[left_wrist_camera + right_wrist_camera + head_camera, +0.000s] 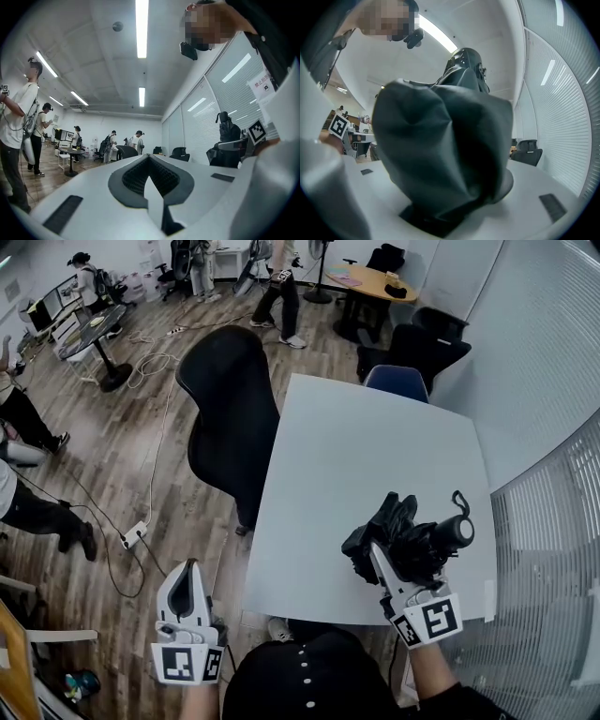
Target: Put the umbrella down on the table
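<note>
A folded black umbrella [412,538] hangs just above the near right part of the white table [356,456], its round handle end [456,532] pointing right. My right gripper [392,557] is shut on its bunched fabric from the near side. In the right gripper view the umbrella [445,150] fills the space between the jaws and hides their tips. My left gripper [190,589] is off the table's left edge, over the floor, shut and holding nothing. Its pads [126,176] meet with nothing in between, and the umbrella [227,136] shows far right.
A black office chair [230,409] stands against the table's left edge and a blue chair [396,382] at its far end. A slatted glass wall [553,549] runs close along the right. Cables and a power strip [134,533] lie on the wooden floor, with people standing beyond.
</note>
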### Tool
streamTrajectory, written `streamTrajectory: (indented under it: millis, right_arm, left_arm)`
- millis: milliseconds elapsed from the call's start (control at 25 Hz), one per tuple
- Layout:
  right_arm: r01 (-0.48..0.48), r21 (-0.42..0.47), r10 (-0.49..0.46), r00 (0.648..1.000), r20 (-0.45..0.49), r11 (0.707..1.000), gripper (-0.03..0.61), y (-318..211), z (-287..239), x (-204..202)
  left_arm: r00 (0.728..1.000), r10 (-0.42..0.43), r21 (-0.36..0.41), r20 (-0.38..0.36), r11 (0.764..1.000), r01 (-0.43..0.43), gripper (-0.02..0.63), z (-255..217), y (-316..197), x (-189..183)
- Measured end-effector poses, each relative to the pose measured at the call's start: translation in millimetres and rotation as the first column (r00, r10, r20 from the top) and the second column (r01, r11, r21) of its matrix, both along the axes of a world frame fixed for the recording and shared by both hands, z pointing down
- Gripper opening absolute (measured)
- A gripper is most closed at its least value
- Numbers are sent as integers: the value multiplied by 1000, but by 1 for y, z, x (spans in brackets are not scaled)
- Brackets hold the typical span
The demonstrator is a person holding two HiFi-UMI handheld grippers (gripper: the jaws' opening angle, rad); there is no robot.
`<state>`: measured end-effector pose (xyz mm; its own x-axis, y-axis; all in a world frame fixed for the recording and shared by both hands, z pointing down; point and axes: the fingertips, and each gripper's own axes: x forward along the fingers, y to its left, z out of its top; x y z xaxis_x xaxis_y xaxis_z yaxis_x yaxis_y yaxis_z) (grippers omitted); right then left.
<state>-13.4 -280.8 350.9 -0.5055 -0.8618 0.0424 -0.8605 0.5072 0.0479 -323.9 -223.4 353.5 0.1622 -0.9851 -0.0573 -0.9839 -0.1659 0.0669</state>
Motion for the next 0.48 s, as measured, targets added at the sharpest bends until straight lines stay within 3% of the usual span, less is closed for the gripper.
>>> streamTrajectory:
  millis: [280, 480]
  right_arm:
    - [33, -8, -33, 999, -36, 999, 291, -44, 18, 1]
    - [60, -24, -62, 991, -117, 998, 291, -72, 44, -7]
  left_arm:
    - [1000, -24, -25, 18, 999, 25, 11, 2, -29, 6]
    - [999, -30, -64, 21, 997, 32, 11, 15, -41, 10]
